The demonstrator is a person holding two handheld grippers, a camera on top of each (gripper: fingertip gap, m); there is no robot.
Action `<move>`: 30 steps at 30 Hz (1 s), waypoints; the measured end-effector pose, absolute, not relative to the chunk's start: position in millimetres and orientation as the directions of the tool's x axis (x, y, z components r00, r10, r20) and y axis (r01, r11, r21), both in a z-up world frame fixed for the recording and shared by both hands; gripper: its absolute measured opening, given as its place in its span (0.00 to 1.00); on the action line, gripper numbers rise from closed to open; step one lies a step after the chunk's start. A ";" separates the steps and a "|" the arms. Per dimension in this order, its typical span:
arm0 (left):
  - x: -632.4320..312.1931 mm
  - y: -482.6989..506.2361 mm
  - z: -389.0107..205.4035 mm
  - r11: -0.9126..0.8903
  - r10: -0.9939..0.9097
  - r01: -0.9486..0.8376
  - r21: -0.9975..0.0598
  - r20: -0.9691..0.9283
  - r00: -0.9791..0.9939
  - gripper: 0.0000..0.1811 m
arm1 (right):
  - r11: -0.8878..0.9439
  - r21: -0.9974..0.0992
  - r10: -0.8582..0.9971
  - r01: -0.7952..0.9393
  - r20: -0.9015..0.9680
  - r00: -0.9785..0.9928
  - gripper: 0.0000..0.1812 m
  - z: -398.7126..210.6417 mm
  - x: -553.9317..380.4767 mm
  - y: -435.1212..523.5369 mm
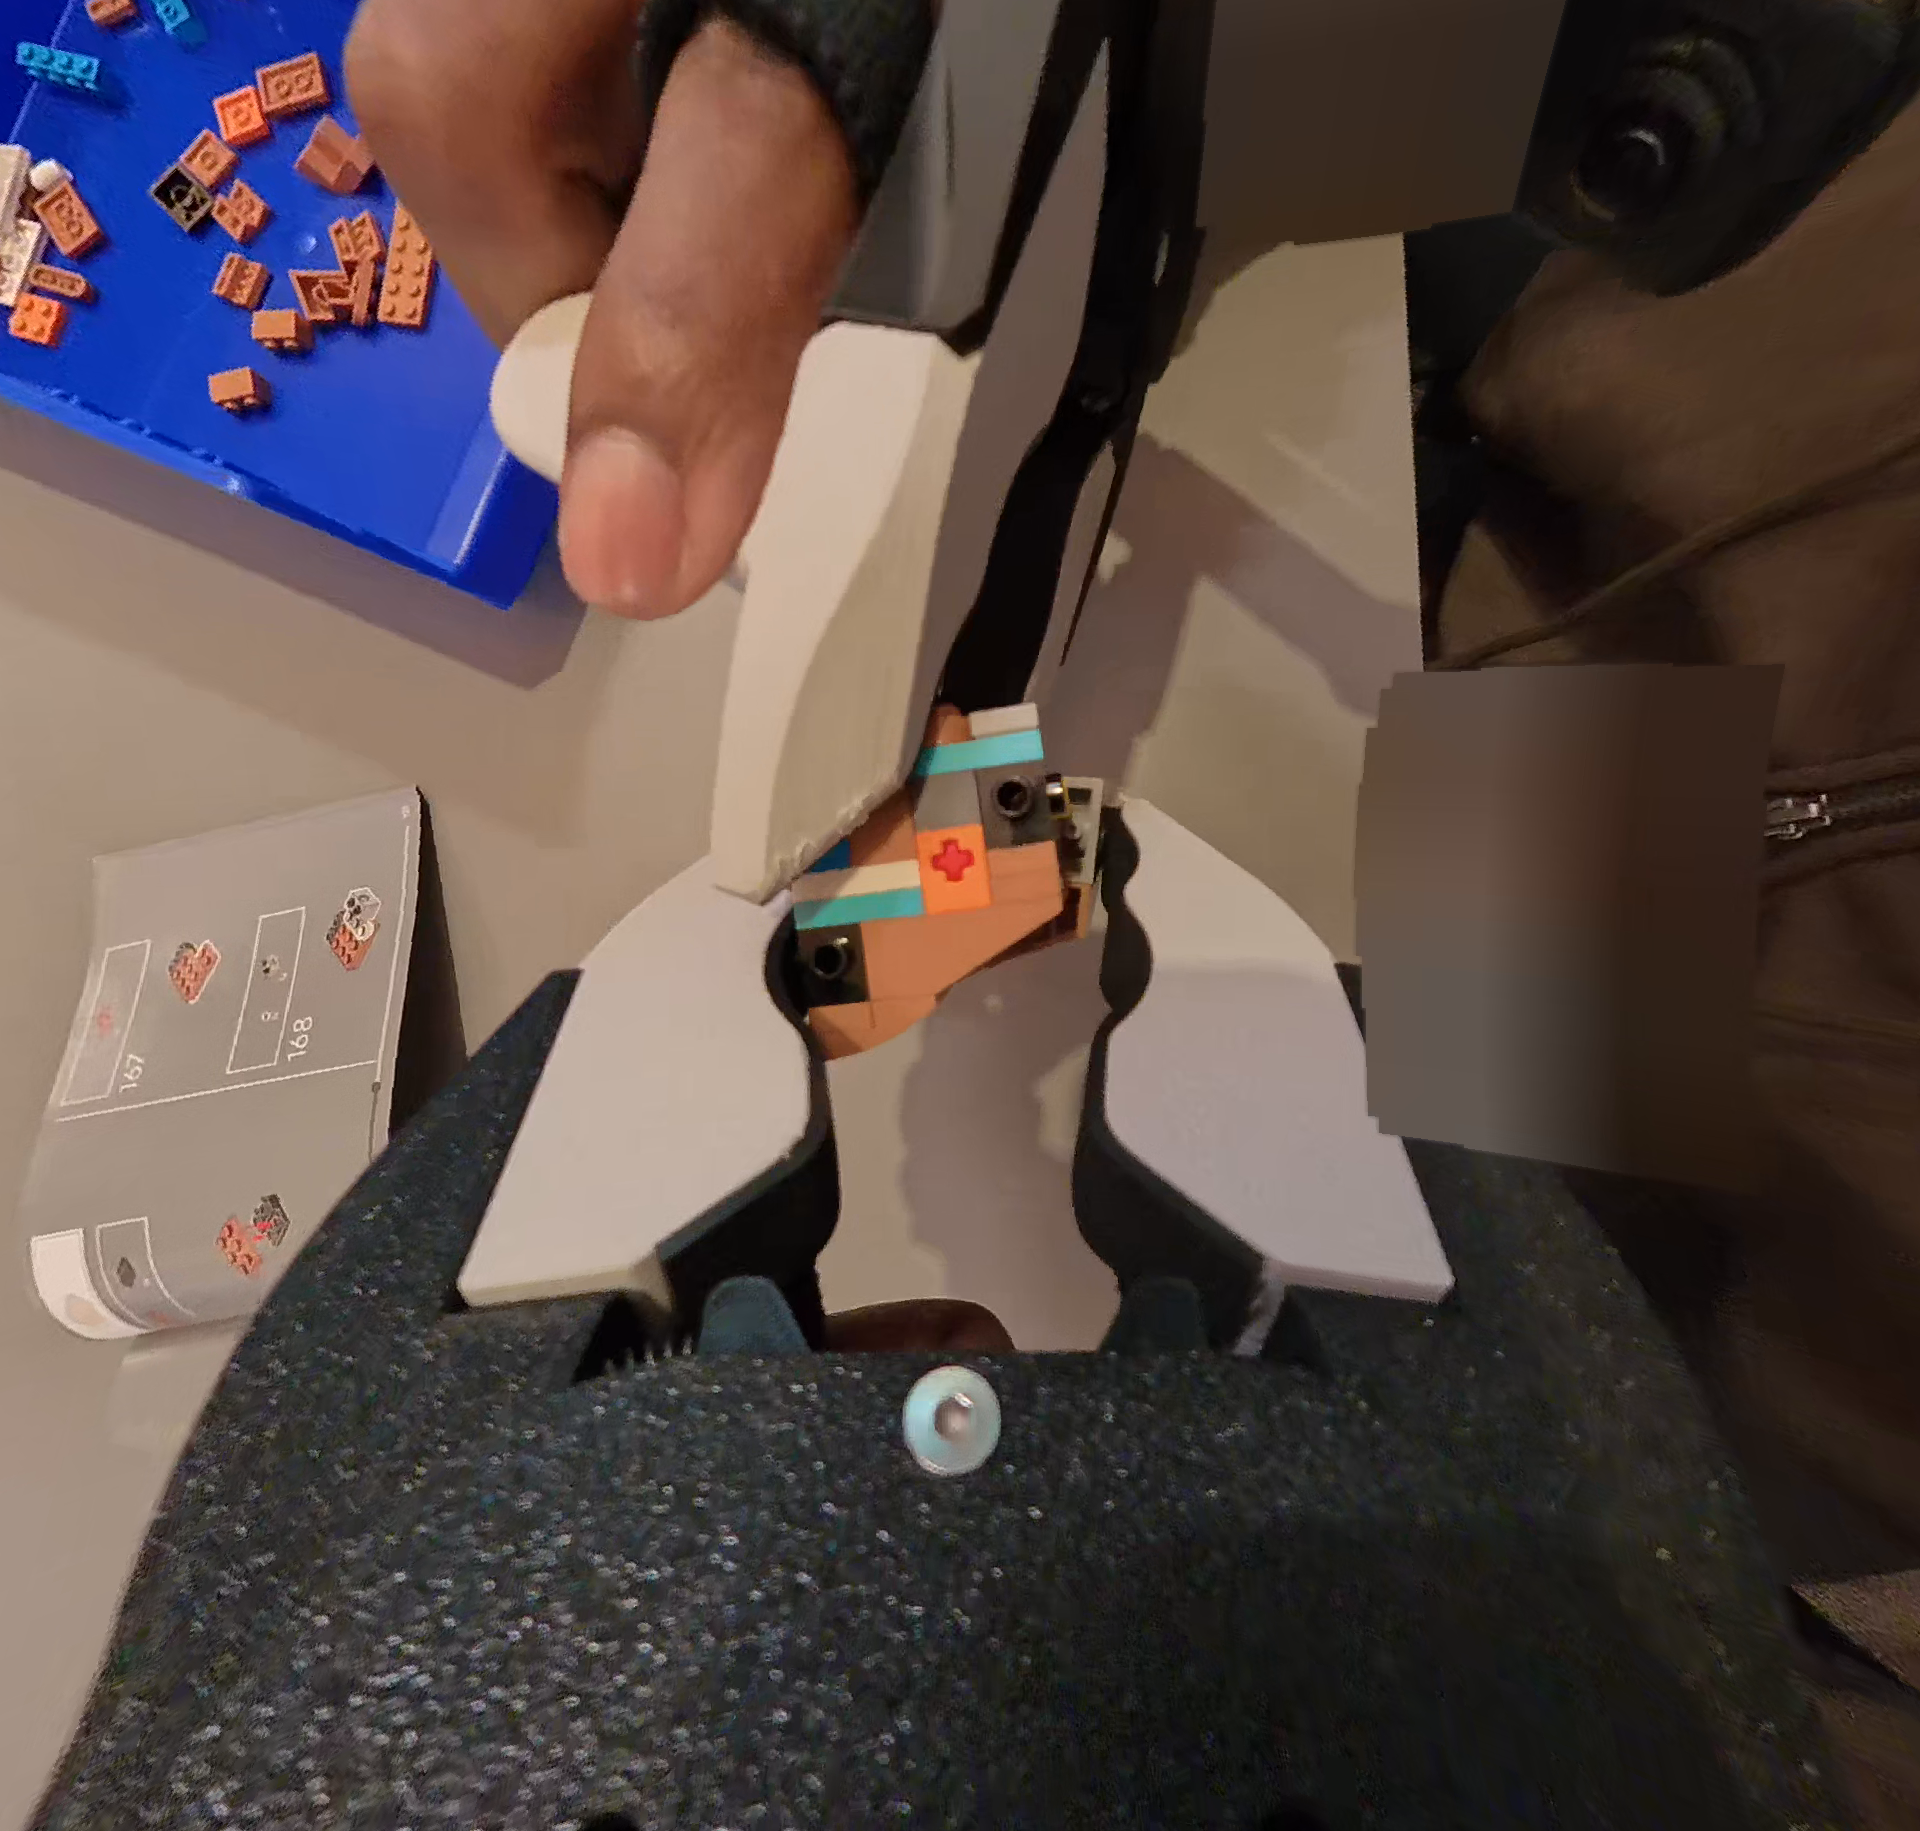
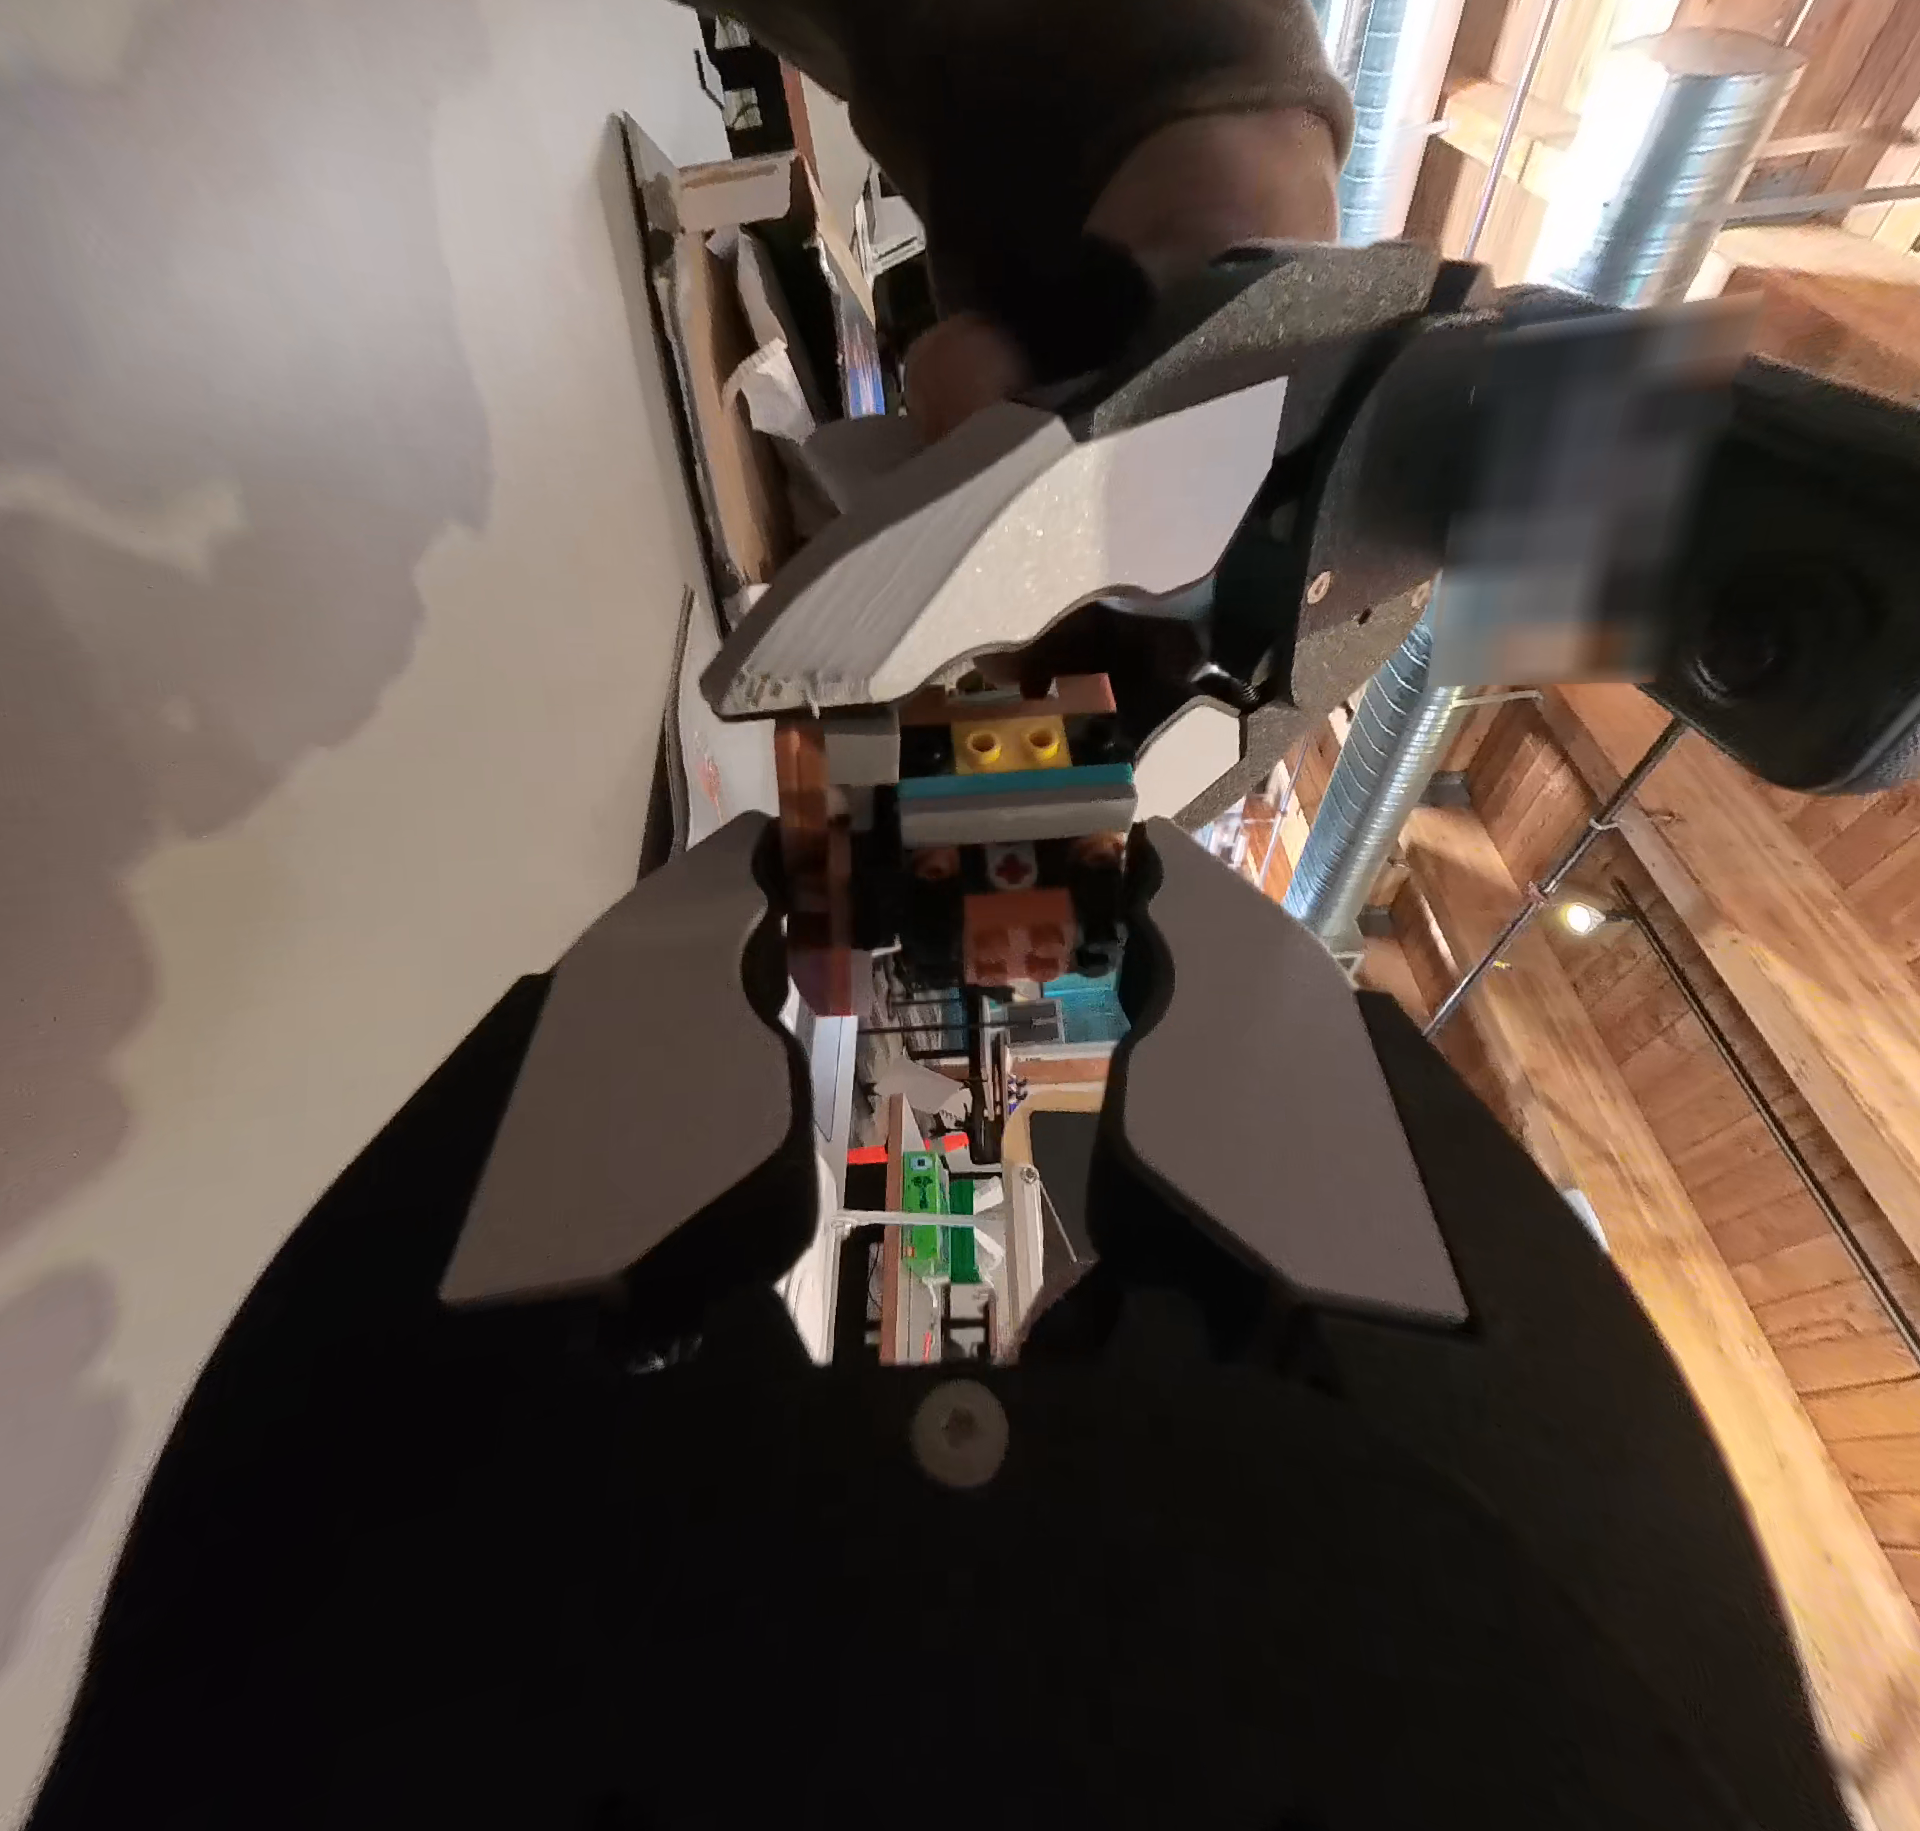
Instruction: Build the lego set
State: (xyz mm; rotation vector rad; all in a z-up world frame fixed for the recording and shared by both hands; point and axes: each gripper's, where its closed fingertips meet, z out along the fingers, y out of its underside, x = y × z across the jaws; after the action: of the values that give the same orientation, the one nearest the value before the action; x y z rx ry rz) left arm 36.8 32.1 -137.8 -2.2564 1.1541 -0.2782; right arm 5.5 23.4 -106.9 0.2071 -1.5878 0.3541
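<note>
A small lego model (image 1: 925,940), tan-brown with teal and white stripes and an orange tile bearing a red cross, sits between the white fingers of my left gripper (image 1: 945,862), which is shut on it above the table. My right gripper comes in from above; one white finger (image 1: 821,680) presses on the model's upper left. In the right wrist view the model (image 2: 997,825), with a yellow brick on top, sits between my right gripper's (image 2: 956,836) dark fingers, which are closed on its sides. The left gripper's finger (image 2: 987,555) lies over its top.
A blue tray (image 1: 343,451) with several loose orange, brown and teal bricks stands at the far left. An open instruction booklet (image 1: 239,1033) lies on the beige table (image 1: 208,690). A person's thumb (image 1: 644,431) and brown jacket (image 1: 1714,898) are close.
</note>
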 end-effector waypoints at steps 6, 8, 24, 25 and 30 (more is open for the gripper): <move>29.4 33.4 -143.2 -0.479 -0.767 -0.682 -0.553 -0.115 0.631 0.29 | 0.943 -0.082 0.061 -0.322 0.995 -0.074 0.35 -108.9 6.7 20.7; 27.6 33.0 -144.4 -0.471 -0.767 -0.689 -0.550 -0.131 0.628 0.29 | 0.947 -0.076 0.052 -0.311 0.995 -0.085 0.35 -110.0 6.6 19.4; 30.1 33.0 -142.1 -0.440 -0.763 -0.688 -0.577 -0.165 0.626 0.29 | 0.862 -0.420 0.339 -0.285 0.894 -0.293 0.38 -115.4 8.9 20.9; 31.1 33.1 -141.3 -0.436 -0.764 -0.690 -0.578 -0.166 0.623 0.29 | 0.857 -0.427 0.345 -0.289 0.892 -0.293 0.38 -114.6 9.8 20.9; 33.4 34.7 -138.0 -0.423 -0.764 -0.693 -0.584 -0.182 0.619 0.29 | 0.847 -0.439 0.353 -0.302 0.887 -0.299 0.38 -112.0 13.3 21.7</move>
State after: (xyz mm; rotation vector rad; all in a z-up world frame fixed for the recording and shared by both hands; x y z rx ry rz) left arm 33.4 34.7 -138.0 -2.2139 1.1386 -0.1457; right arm 13.3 21.7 -112.0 -0.0394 -1.7610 0.6430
